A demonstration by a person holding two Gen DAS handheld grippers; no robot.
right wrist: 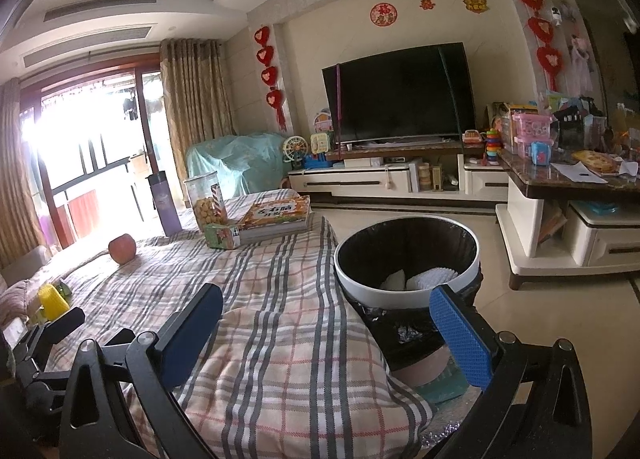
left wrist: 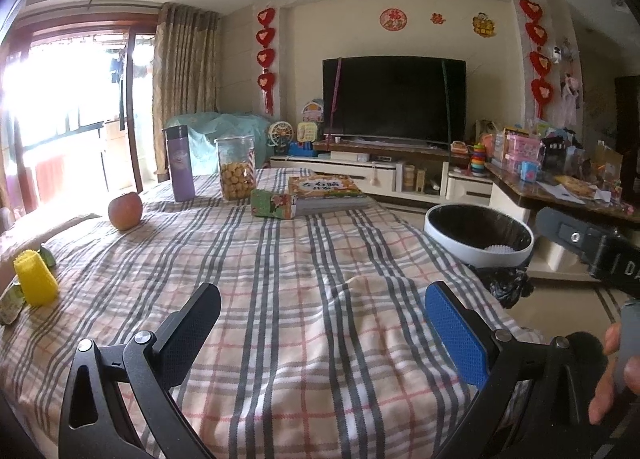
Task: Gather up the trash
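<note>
A round white-rimmed bin (left wrist: pixel 478 237) (right wrist: pixel 407 257) with a black liner stands beside the table's right edge; white crumpled pieces (right wrist: pixel 434 277) lie inside it. On the table's left sit a yellow ribbed paper cup (left wrist: pixel 36 279) (right wrist: pixel 52 301) and green wrappers (left wrist: pixel 10 301) next to it. My left gripper (left wrist: pixel 322 323) hovers open over the checked tablecloth (left wrist: pixel 280 259), nothing between its fingers. My right gripper (right wrist: pixel 326 325) is open too, spanning the table's corner and the bin's near rim. The left gripper's finger (right wrist: pixel 66 319) shows at the lower left of the right wrist view.
An apple (left wrist: pixel 125 210), a purple flask (left wrist: pixel 180 165), a jar of snacks (left wrist: pixel 236 168), a green carton (left wrist: pixel 274 203) and stacked books (left wrist: pixel 326 191) stand at the table's far end. Beyond are a TV (left wrist: pixel 394 99), a low cabinet (left wrist: pixel 360 171) and a cluttered side table (right wrist: pixel 568 175).
</note>
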